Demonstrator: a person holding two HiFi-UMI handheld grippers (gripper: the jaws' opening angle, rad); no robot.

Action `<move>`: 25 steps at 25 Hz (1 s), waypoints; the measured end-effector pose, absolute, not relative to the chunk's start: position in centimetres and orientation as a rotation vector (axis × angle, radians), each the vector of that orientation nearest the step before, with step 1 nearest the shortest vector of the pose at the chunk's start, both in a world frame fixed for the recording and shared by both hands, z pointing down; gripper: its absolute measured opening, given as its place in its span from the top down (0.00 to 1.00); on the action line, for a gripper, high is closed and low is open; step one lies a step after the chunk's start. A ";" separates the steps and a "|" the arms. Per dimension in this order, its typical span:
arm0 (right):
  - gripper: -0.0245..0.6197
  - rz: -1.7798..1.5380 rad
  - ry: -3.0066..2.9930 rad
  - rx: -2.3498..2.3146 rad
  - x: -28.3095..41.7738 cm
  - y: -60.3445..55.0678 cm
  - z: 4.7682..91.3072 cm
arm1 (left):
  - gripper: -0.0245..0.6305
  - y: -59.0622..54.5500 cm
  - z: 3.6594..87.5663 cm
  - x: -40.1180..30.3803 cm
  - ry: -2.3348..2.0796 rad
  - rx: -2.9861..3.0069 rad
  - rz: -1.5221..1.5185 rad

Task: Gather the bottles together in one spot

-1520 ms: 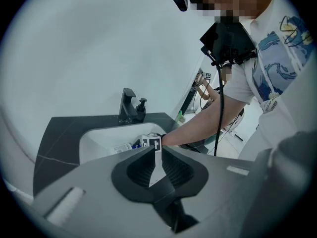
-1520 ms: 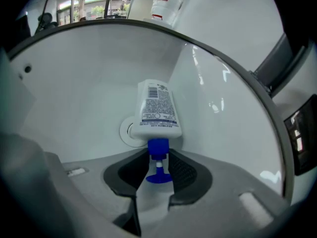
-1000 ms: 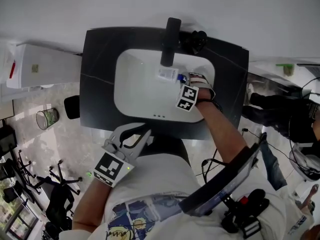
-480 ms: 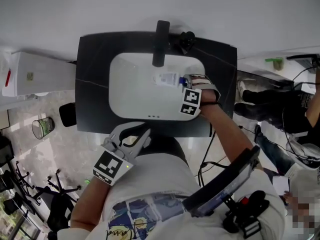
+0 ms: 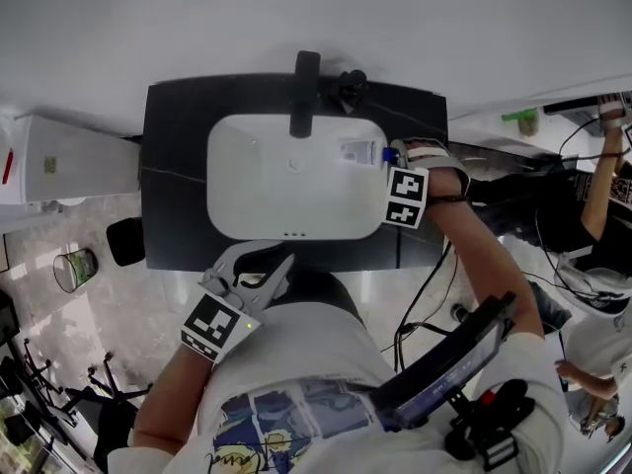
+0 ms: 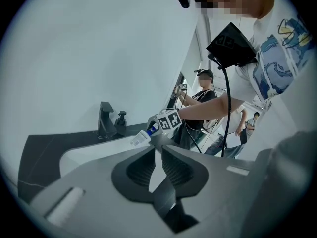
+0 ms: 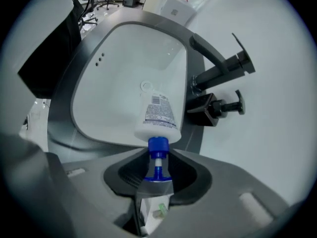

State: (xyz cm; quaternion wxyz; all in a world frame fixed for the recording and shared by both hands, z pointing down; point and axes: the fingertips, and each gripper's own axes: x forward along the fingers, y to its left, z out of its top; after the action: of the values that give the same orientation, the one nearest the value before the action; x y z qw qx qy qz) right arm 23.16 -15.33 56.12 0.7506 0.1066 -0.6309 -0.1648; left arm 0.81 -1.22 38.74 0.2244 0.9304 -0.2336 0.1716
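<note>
The bottle [image 5: 358,152] has come up out of the basin [image 5: 247,205]. A second ago it lay low under the faucet [image 5: 304,92], near the basin's middle. Now it hangs clear of the white bottom, over by the rim at about 2 o'clock. The right tongs [image 5: 388,155] pinch it by its blue cap, so the white body points away from them and down over the bowl. The grip looks unchanged through the lift. The left tongs [image 5: 281,263] have kept to 6 o'clock, close to the person's body. They hold nothing, and only a narrow sliver of gap shows between their tips. For the task, this bottle seems to be picked up and on its way to the dark tabletop [image 5: 173,166] to the right. No other bottle shows in any view, so I cannot tell where the gathering spot is.
</note>
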 end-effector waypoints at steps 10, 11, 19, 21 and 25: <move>0.78 -0.427 -1.187 0.160 27.0 -20.8 51.6 | 0.89 -1.5 38.9 0.3 -0.655 2.584 0.449; 0.78 -0.436 -1.162 0.145 27.3 -21.3 51.1 | 0.89 -1.5 38.8 0.2 -0.659 2.583 0.449; 0.78 -0.489 -0.978 0.034 29.4 -25.5 50.1 | 0.89 -1.5 38.6 -0.1 -0.682 2.568 0.436; 0.78 -0.499 -0.935 0.014 29.6 -26.5 50.2 | 0.89 -1.5 38.6 -0.1 -0.686 2.564 0.436; 0.78 -0.513 -0.850 -0.032 30.1 -28.2 50.5 | 0.89 -1.5 38.6 -0.1 -0.700 2.555 0.436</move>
State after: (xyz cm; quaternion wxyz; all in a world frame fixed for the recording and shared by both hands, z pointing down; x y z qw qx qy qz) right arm 30.06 -28.16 50.54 0.8792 -0.0154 -0.4076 -0.2463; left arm -0.11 -1.51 38.61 0.2264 0.9270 -0.2539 0.1583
